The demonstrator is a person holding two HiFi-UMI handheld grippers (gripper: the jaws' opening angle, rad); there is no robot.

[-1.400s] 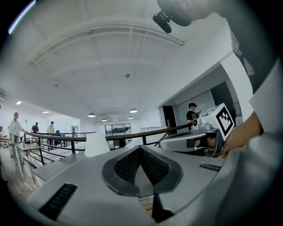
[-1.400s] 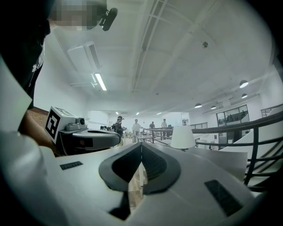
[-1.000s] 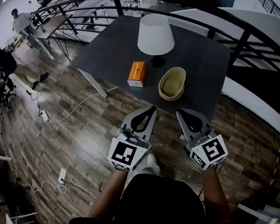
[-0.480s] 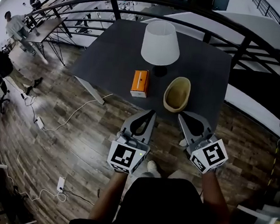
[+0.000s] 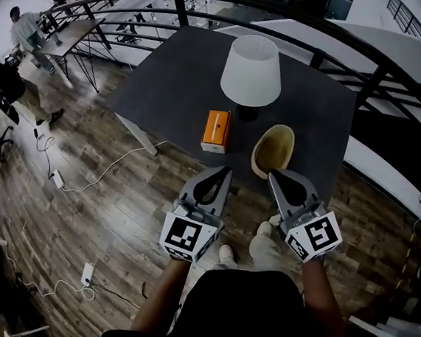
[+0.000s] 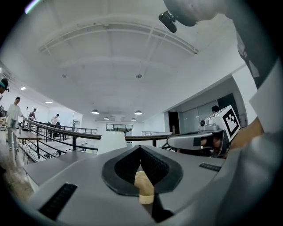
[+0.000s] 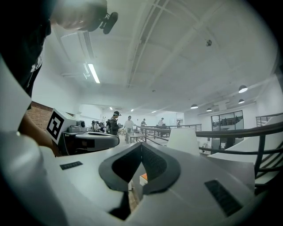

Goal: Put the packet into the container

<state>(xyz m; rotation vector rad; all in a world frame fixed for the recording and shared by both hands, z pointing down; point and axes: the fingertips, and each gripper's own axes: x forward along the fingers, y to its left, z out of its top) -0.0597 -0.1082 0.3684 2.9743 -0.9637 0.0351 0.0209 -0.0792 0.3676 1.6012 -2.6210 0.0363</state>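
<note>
Wooden floor (image 5: 82,189) fills most of the head view. On it stands a dark table (image 5: 168,71).

On the table, largest item: a lamp (image 5: 252,72) with a white shade, its dark base just behind the two task items.

I hold both grippers level, side by side, over the floor at the table's near edge. The left gripper (image 5: 227,171) is clenched with nothing in it. In its own view the pads (image 6: 152,165) meet at the tip, and only the container shows through the slot below. The right gripper (image 5: 273,175) is also clenched and empty. Its view shows the orange packet through the slot. Each carries a cube with black-and-white square markers. These are patterns, not text.

The container (image 5: 274,149), a tan oval basket, sits near the table's front edge, just ahead of the right gripper.

The packet (image 5: 216,130), orange, lies flat on the table left of the container, apart from it. Its print is too small to read.
</note>
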